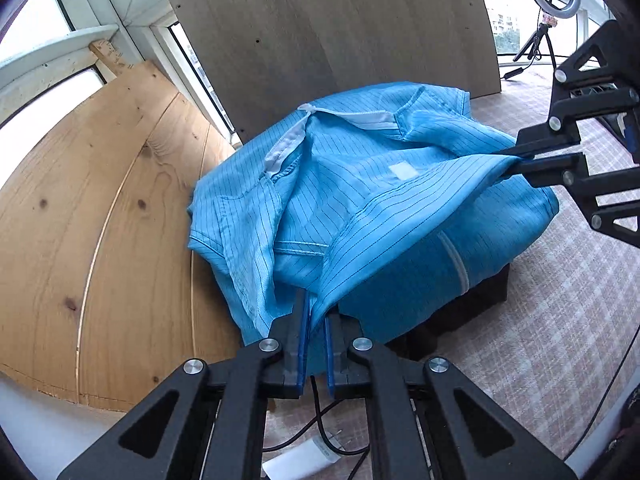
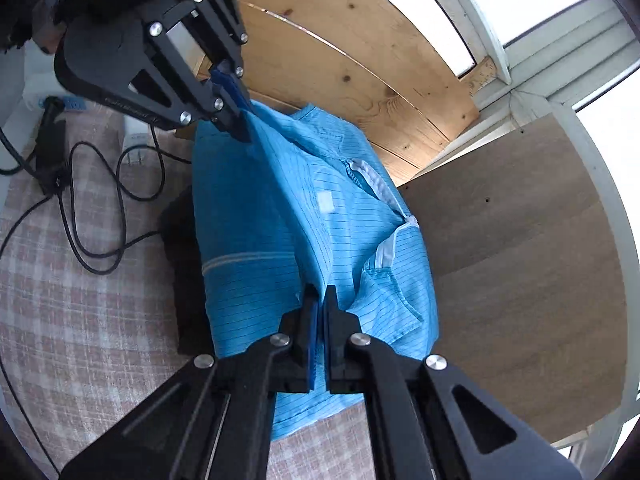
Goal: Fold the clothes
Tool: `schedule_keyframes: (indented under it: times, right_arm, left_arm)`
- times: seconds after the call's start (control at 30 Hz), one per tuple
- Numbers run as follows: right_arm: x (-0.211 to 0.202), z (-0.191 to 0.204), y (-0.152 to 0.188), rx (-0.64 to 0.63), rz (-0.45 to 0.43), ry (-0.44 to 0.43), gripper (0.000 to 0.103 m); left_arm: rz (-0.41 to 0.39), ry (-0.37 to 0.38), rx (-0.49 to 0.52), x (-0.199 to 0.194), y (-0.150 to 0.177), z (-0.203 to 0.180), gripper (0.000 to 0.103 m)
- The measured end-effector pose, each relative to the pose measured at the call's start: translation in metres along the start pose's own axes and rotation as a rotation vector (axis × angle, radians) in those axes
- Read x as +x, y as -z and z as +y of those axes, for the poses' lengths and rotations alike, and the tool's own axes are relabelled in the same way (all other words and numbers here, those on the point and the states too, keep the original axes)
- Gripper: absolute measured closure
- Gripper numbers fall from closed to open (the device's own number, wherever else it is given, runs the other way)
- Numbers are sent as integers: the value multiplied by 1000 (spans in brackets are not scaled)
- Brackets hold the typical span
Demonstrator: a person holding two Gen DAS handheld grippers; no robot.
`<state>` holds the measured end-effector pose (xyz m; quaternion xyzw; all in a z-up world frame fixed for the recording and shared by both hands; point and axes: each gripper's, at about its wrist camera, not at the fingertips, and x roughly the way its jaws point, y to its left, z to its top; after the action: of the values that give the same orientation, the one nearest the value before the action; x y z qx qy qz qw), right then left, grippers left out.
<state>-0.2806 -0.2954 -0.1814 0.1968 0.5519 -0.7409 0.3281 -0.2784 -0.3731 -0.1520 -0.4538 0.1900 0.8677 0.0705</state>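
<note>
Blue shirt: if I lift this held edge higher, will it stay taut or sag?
Likely sag: the shirt is thin, creased and floppy, draping over the dark block under it. The edge looks taut only between the left tongs and right tongs, both shut on it; the rest would probably trail. It looks light, so should lift easily.

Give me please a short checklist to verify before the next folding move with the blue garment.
1. Left tongs shut on the blue garment: ok.
2. Right tongs shut on the same edge: ok.
3. Edge lifted and taut between the two grips: ok.
4. Rest of the garment supported on the dark stand: ok.
5. Black cables on the checked floor covering clear of the garment: ok.
6. How much cloth each grip holds, one layer or more: cannot tell.
</note>
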Motion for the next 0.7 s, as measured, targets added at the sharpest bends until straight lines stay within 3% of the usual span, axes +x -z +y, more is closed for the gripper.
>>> schedule_keyframes:
  times: [0.1,0.17,0.2,0.27,0.33,0.43,0.53,0.6,0.7]
  right_arm:
    - [20,32,6,-78,84,-86,101]
    - [7,17,11,-9,55,-167,97]
    - [0,9,13,29,38,-208,94]
    - [-15,-8,17,104,4,-289,64]
    - [-29,-24,22,179,-30,-370,48]
    - [-48,-67,40,388,-95,-507,48]
    - [-43,-118,76,702,-128,-547,49]
    - [-26,-150,94,901,-152,-561,52]
    - [5,-170,97,1047,-173,-551,54]
  left_arm:
    - [83,26,29,32,10,-10,93]
    - [86,18,40,29,13,-12,90]
    - [78,23,33,24,14,-10,83]
    - [57,34,0,11,15,-3,75]
    - [48,45,-34,-3,16,4,74]
    - [2,53,-80,-31,17,9,75]
    - [-85,85,-115,-48,-3,12,72]
    - [-128,107,-107,-38,-31,14,66]
    - [-111,163,-99,-11,-54,6,66]
